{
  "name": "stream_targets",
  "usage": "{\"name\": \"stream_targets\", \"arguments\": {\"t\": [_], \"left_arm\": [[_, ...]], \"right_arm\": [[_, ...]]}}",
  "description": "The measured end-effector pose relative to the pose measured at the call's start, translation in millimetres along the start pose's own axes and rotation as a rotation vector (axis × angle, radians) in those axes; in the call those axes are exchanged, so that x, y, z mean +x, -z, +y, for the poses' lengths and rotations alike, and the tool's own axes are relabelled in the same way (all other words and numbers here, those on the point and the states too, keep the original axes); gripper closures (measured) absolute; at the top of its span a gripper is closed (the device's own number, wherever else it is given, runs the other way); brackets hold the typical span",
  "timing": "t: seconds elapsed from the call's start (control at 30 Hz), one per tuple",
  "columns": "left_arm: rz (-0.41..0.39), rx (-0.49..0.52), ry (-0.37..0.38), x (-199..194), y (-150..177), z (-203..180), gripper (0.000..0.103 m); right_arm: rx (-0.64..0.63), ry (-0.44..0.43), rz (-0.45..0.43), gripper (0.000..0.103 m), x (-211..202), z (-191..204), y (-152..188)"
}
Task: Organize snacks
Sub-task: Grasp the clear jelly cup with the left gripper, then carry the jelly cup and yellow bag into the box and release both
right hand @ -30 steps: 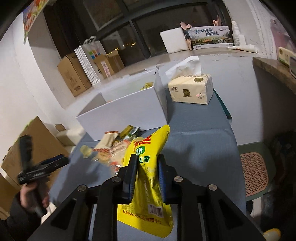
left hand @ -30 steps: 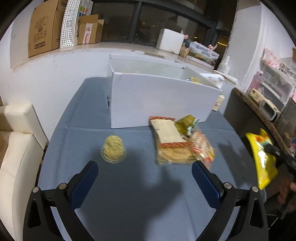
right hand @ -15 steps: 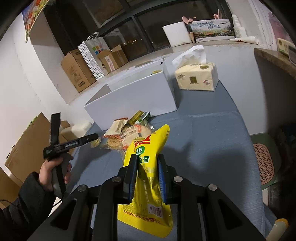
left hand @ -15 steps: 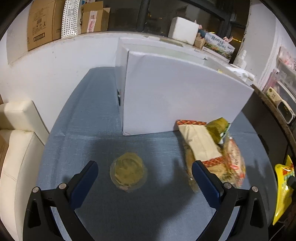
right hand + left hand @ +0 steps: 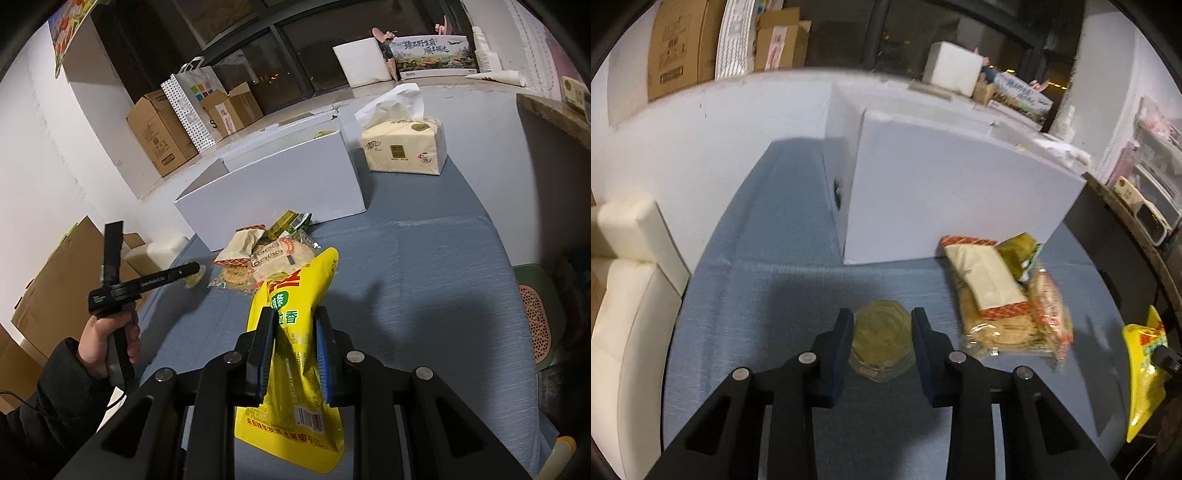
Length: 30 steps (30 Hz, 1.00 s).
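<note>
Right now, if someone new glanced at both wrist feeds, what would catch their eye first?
Probably the bright yellow snack pouch, clamped upright in the right gripper over the blue tablecloth. Next, the left gripper, whose jaws have just closed around the small clear plastic cup of greenish-yellow snack. Behind stands the big white open box, with a heap of wrapped cracker packs at its near right corner.

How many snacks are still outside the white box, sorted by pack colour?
yellow pouch: 1
green packet: 1
cream packet: 1
clear cracker packs: 2, as far as the pile shows
clear round tub: 1
Total: 6
</note>
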<state>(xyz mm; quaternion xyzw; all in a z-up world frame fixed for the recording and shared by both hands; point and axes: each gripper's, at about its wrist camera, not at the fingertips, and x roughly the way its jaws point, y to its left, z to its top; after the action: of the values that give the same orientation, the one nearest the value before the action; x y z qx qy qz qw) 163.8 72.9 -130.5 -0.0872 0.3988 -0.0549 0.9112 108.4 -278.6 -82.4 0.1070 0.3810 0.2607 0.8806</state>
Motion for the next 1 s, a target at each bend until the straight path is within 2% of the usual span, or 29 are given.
{"name": "stream_targets", "arguments": {"t": [0.17,0.3,0.47,0.57,0.77,1.0], "left_arm": [[-0.091,0.023,0.068,-38.8,-7.8,-14.8,0.068],[-0.182,0.065,0.116,-72.4,-27.3,-36.0,0.068],[-0.268,0.119,0.14,-94.4,-67.1,-59.6,0.068],[-0.298,0.136,0.144,-93.7,-99.1,-65.8,0.068],[-0.305,0.124,0.134,-75.3,-151.3,-62.6,0.068],[-0.265,0.115,0.066,-27.7,-195.7,-47.8,0.068]], "right_arm": [[0.0,-0.013,-0.003,0.081,2.1,4.8,-4.3],[0.005,-0.038,-0.014,0.081,5.0,10.6,-16.7],[-0.014,-0.071,-0.057,0.081,12.1,22.8,-62.7],[-0.027,-0.086,-0.094,0.081,16.5,31.3,-99.2],[-0.051,-0.088,-0.117,0.081,42.5,45.7,-176.3],[-0.062,-0.006,-0.066,0.081,108.4,48.5,-245.3]]}}
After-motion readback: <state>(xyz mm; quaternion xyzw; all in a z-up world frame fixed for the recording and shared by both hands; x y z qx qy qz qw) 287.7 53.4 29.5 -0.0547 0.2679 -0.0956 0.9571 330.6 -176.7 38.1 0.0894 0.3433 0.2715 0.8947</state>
